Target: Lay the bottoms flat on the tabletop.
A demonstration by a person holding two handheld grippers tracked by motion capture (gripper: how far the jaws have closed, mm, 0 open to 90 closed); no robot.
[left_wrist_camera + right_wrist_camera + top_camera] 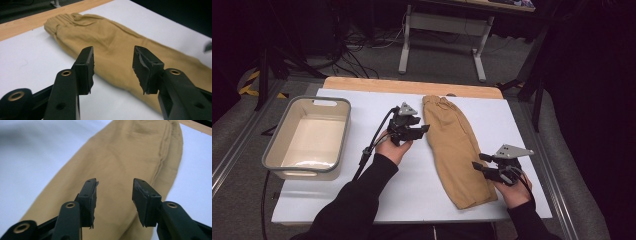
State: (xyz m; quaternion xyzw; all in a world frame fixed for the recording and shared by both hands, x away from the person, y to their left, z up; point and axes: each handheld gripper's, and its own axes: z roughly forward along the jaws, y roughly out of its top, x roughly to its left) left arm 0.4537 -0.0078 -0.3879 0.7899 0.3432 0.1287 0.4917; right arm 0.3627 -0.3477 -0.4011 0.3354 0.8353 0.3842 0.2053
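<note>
1. Lying lengthwise on the white tabletop (362,195): tan folded trousers (455,150), elastic waistband toward the far wooden edge, hem toward the person's side.
2. Hovering just left of the trousers' upper half in the high view: left tongs (424,129), held in the left hand (393,149), tips pointing toward the cloth.
3. Spread apart, with nothing between them: jaws of the left tongs (113,68) in the left gripper view; tan cloth behind the gap, bare white tabletop below the near pad; no contact with the fabric visible.
4. Reaching in over the trousers' lower right edge in the high view: right tongs (478,163), held in the right hand (513,192), grey three-cornered plate on top.
5. Likewise parted and pinching nothing: jaws of the right tongs (114,198) in the right gripper view, poised above the trousers (120,167), a long seam running up the cloth at the picture's right; whether the tips touch the fabric cannot be told.
6. Standing well apart at the tabletop's left side: grey-rimmed rectangular plastic basin (274,145), pale inside, with nothing in it.
7. Showing past the white sheet at the far end: strip of light wooden board (412,86).
8. Trailing down from the left tongs along the dark sleeve: black cable (371,145).
</note>
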